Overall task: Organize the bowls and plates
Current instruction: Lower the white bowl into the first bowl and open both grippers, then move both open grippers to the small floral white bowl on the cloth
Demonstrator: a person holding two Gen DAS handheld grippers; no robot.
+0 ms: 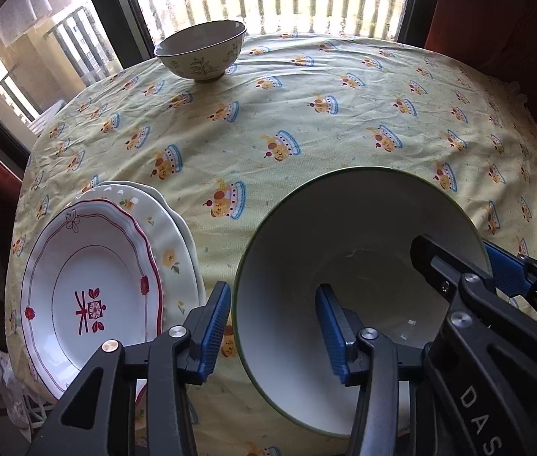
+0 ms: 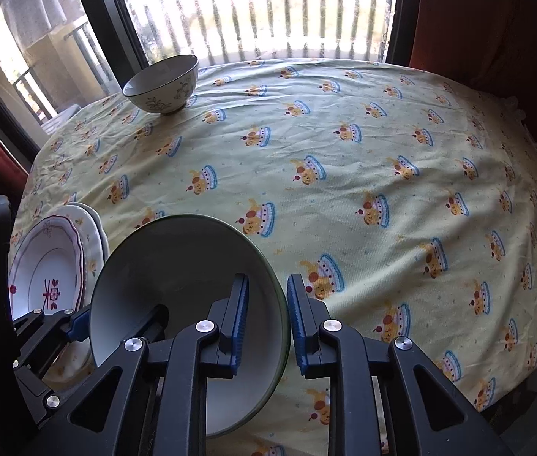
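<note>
While both grippers straddle the big bowl [image 1: 306,235] – plates [image 1: 90,277] beside (left), small bowl [image 1: 202,51] far.

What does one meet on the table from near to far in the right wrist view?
Big green-rimmed bowl held by both grippers, right gripper, left gripper → bare tablecloth → small leaf-patterned bowl at the far edge.

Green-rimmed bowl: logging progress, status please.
Both hand-held grippers straddle the green-rimmed bowl's rim: left open, right nearly shut. Plate stack left of it. Small bowl far off.
</note>
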